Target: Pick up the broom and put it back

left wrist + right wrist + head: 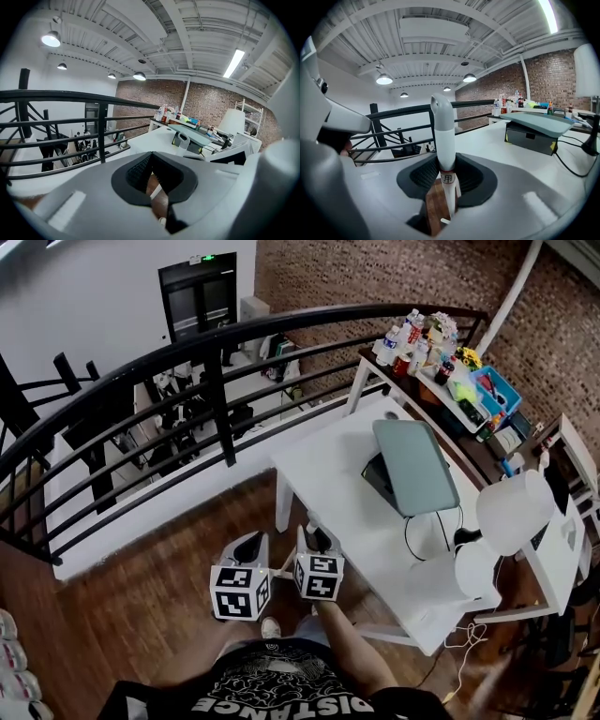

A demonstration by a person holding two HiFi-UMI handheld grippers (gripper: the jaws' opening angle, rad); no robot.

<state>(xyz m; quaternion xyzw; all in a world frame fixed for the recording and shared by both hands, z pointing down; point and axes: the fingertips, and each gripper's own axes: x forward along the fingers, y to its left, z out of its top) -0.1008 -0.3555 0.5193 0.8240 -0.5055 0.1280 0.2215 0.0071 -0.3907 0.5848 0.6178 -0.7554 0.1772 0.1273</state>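
The broom's white handle [442,136] stands upright between the jaws of my right gripper [446,177], which is shut on it just above a small label band. In the head view that gripper [319,542] sits by the near-left corner of the white table, and a thin white part of the broom [281,571] shows between the two marker cubes. My left gripper [248,546] hangs beside it to the left, over the wooden floor. From the left gripper view its pads [140,171] meet at the tips with nothing in them, and the handle's looped top [183,139] rises to the right. The broom's head is hidden.
A white table [352,493] carries a grey lidded box [412,465], cables and a white lamp [514,512]. A curved black railing [225,399] bounds the wooden floor ahead, with a drop behind it. A shelf of bottles [422,338] stands against the brick wall.
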